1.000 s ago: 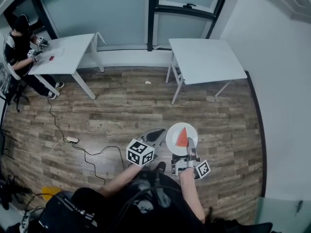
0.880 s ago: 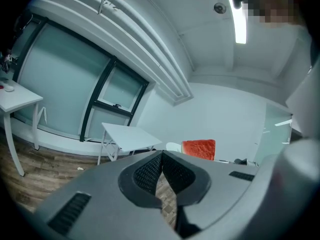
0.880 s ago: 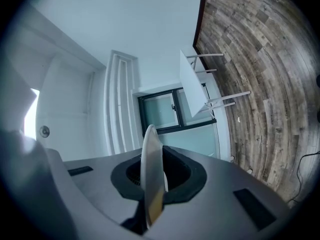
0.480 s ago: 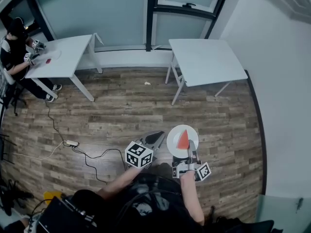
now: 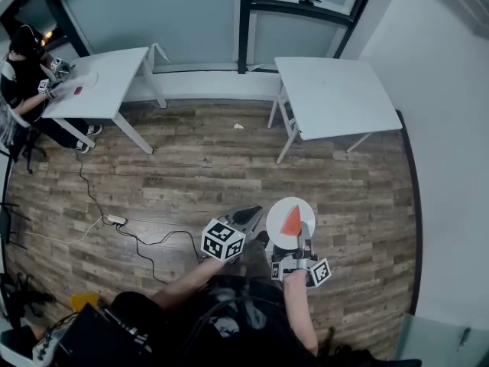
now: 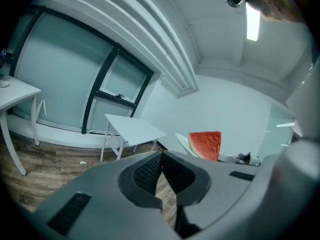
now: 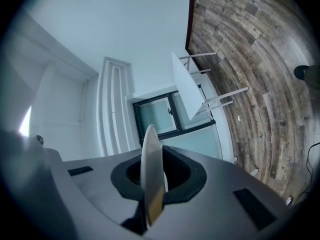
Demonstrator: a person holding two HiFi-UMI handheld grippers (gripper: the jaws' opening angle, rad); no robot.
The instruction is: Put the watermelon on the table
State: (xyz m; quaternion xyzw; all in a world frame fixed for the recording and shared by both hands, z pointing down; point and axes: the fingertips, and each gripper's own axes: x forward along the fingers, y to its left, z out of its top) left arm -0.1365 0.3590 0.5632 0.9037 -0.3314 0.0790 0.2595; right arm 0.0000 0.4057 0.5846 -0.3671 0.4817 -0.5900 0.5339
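A red watermelon wedge (image 5: 289, 222) lies on a white plate (image 5: 276, 214) carried above the wooden floor. My right gripper (image 5: 305, 234) is shut on the plate's near rim; in the right gripper view the plate (image 7: 151, 174) stands edge-on between the jaws of that gripper (image 7: 152, 191). My left gripper (image 5: 248, 216) hovers just left of the plate, shut with nothing in it. The left gripper view shows its jaws (image 6: 161, 170) closed, and beyond them the watermelon wedge (image 6: 206, 145) on the plate (image 6: 183, 143). An empty white table (image 5: 334, 98) stands ahead at the right.
A second white table (image 5: 107, 82) stands at the far left, with a seated person (image 5: 27, 75) working at it. A power strip and black cable (image 5: 114, 220) lie on the floor to the left. Windows and a wall close off the far side.
Both grippers and the plate with the watermelon have drifted slightly right and forward with the person. The right gripper's hold on the plate is the same.
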